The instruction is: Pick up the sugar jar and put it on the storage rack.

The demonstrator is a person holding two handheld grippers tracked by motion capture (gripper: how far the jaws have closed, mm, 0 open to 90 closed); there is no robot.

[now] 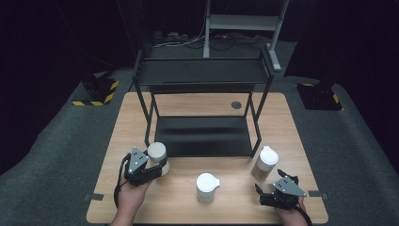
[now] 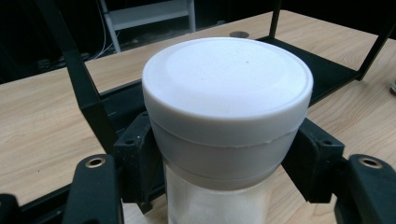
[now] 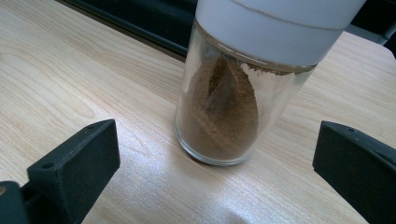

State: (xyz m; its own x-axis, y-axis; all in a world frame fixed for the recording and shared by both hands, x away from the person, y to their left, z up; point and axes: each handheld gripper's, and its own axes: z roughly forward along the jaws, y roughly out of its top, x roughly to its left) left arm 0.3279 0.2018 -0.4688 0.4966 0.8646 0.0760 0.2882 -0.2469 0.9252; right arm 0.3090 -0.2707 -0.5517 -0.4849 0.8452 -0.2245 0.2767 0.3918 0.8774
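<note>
- Left tool: jaws clamped on white-lidded jar, near-left on tabletop, by rack.
- Right tool: jaws wide apart, holding nothing; brown-powder jar just beyond, near-right.

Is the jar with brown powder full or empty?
Partly full: the jar stands upright on the table, with brown powder heaped inside, glass bare above it.

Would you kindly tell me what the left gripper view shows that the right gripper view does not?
The left gripper view alone shows a jar's flat white lid from above, the left tool clamped on the jar just under it, and the black rack's post. The right gripper view alone shows brown powder inside a glass jar standing ahead of the open right tool, untouched. Both show the wooden table and a white-lidded jar.
</note>
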